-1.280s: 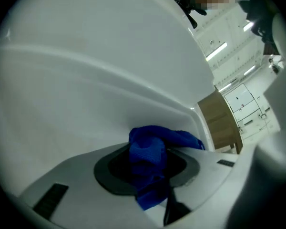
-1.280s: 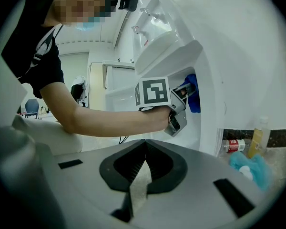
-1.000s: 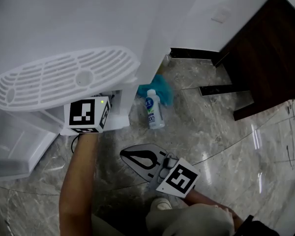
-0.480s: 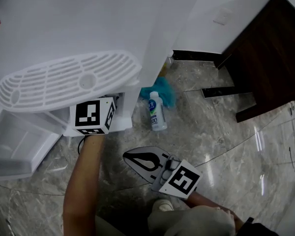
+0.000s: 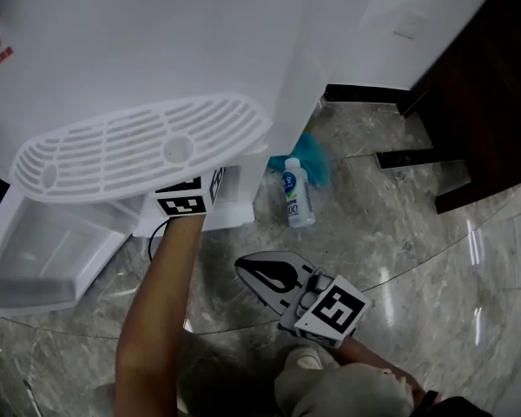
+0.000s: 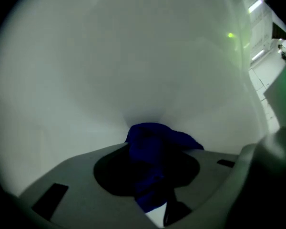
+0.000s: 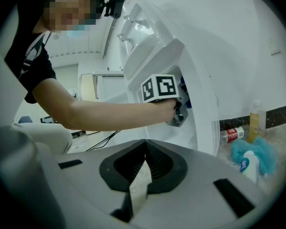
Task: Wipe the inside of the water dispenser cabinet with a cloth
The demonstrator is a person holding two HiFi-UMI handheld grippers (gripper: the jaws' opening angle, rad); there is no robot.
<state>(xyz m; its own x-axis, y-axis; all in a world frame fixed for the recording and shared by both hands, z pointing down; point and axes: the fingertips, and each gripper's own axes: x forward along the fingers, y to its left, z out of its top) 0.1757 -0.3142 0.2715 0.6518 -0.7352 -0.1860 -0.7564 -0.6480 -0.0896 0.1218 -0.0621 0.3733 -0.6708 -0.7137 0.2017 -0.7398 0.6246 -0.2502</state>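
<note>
Only the left gripper view shows the soft blue cloth (image 6: 158, 136), pinched by the fingers of the left gripper (image 6: 150, 149) inside the smooth white cabinet (image 6: 133, 56). The right gripper (image 7: 145, 152) has its fingers pressed together, holding nothing.

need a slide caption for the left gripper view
Left gripper grips a blue cloth, facing the white cabinet wall.
</note>
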